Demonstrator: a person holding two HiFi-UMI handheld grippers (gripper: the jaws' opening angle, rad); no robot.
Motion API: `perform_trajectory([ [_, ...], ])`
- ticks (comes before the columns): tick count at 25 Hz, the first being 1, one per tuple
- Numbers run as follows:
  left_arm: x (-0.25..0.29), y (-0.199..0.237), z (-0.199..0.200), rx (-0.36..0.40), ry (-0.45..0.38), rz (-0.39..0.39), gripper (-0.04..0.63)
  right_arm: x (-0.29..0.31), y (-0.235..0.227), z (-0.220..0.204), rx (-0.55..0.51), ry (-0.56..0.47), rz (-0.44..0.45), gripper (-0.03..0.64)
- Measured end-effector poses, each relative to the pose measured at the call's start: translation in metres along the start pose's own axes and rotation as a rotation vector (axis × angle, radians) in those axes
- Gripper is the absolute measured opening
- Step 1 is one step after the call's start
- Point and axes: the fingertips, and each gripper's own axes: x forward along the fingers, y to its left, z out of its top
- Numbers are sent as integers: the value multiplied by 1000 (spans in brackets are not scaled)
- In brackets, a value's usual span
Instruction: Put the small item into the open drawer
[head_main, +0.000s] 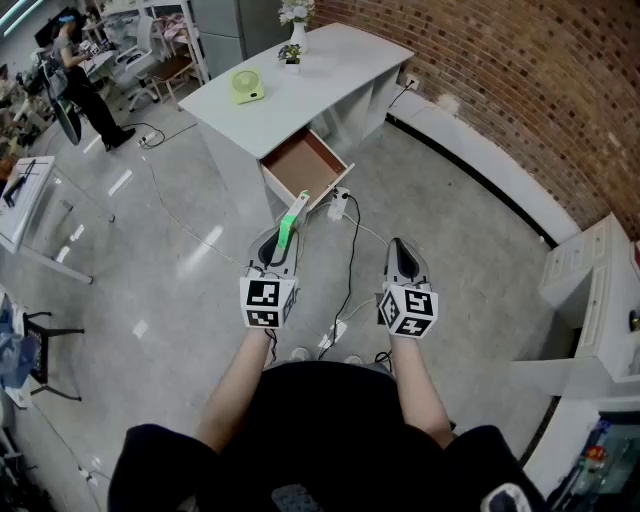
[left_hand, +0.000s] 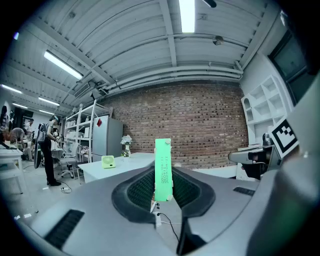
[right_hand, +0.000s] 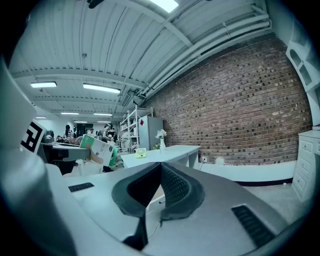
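A flat green small item (head_main: 290, 228) stands upright between the jaws of my left gripper (head_main: 279, 240), which is shut on its lower end. In the left gripper view the green item (left_hand: 163, 167) rises from my left gripper (left_hand: 163, 192), its top end free. My right gripper (head_main: 400, 246) is level with it on the right, shut and empty; in its own view my right gripper (right_hand: 160, 169) has its jaws meeting at the tip. The open drawer (head_main: 305, 165) juts from the white desk (head_main: 330, 70) ahead, its brown inside bare. Both grippers hang over the floor, short of the drawer.
On the desk stand a yellow-green fan (head_main: 247, 86), a small plant (head_main: 290, 55) and a flower vase (head_main: 297, 15). A power strip (head_main: 339, 205) with cables lies on the floor below the drawer. A brick wall (head_main: 520, 80) runs along the right, with a white cabinet (head_main: 590, 270).
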Motion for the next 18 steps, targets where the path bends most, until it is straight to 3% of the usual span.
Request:
perform_trajectory([
  [18,1,7,-15,-36,30,-23,87,1,2,-13,33,29,-41,2],
])
